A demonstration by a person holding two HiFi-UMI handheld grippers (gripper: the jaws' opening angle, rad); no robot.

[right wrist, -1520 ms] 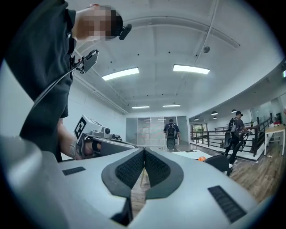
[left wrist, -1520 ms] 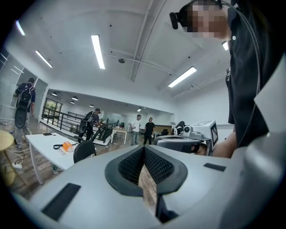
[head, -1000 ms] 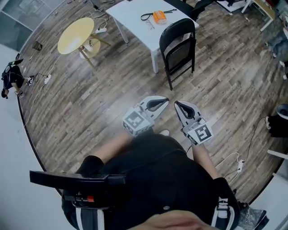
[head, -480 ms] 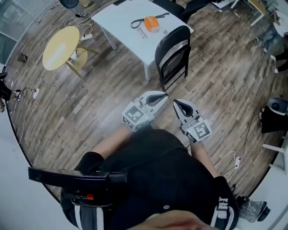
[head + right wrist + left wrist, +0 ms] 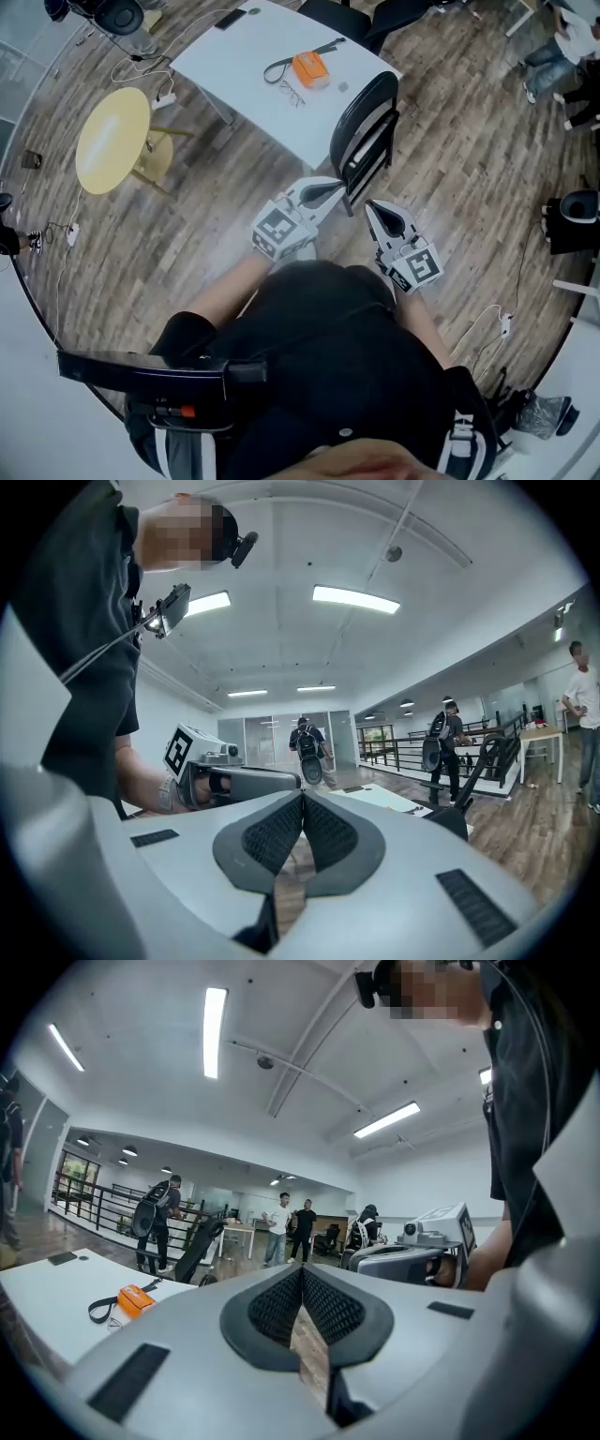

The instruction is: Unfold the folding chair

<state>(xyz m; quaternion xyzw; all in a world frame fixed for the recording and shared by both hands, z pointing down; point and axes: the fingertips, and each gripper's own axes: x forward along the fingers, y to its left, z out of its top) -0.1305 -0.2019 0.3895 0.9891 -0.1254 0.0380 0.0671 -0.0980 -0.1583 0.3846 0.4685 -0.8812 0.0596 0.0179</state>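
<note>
The folding chair [image 5: 366,117] stands folded flat at the upper centre of the head view, against the white table [image 5: 234,61]. Its lower end is partly covered by the left gripper [image 5: 336,187], and the right gripper [image 5: 371,208] is just right of that. Both grippers are clenched with the pads together and nothing between them. There are 1 chair, 2 grippers and 2 tables, the second a round yellow table [image 5: 111,141] at upper left.

Right claw [image 5: 302,801]: jaws pressed together, empty.
Left claw [image 5: 281,782]: alongside, at left.
Background: person with backpack [image 5: 307,744], standing.
</note>
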